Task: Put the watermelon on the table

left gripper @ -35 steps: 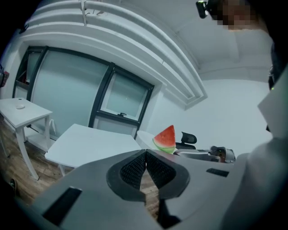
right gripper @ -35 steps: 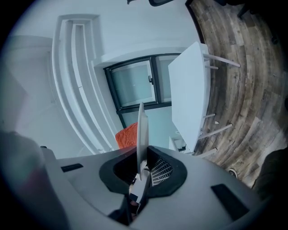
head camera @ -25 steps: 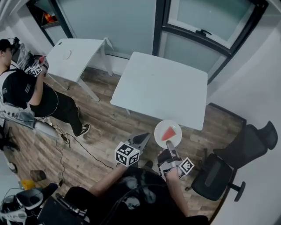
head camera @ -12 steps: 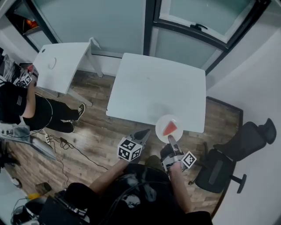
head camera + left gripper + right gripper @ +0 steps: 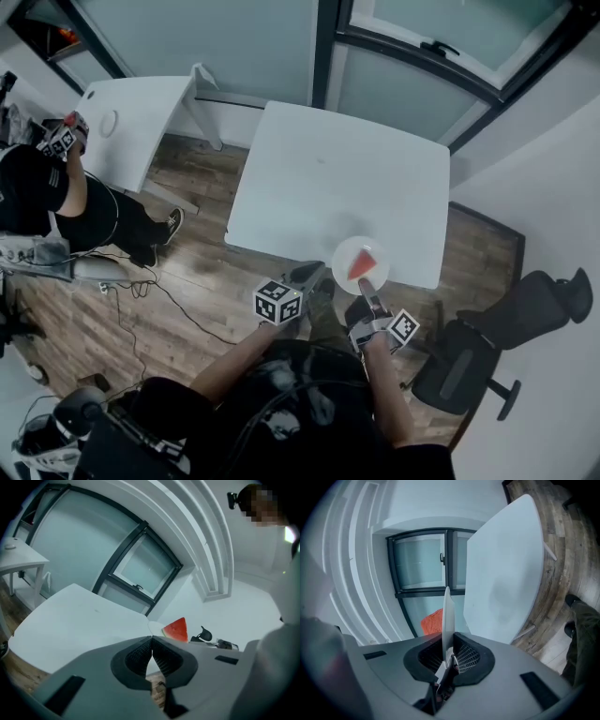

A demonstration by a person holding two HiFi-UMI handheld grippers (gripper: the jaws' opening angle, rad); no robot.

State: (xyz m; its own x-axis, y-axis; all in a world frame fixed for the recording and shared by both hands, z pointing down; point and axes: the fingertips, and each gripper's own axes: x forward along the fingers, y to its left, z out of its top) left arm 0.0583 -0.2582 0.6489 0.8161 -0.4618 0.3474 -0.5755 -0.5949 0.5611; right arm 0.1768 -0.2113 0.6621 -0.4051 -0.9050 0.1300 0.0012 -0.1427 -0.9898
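our right gripper (image 5: 364,287) pinches the near rim of a round white plate (image 5: 340,270). its jaws are pressed on the thin edge, which stands up between the ribbed dark pads (image 5: 465,656) in the right gripper view. the watermelon (image 5: 363,265) lies on that plate just beyond the jaws and is not touched by them. it is a triangular wedge of red flesh with a thin pale rind on one side. the plate sits over the near edge of the bench (image 5: 347,169), a smooth matt white top, and we cannot tell whether it rests there. our left gripper (image 5: 305,276) is just left of the plate, its jaws pressed together on nothing, with grey shells around ridged pads. beneath lies a floor (image 5: 206,291) of brown wood planks.
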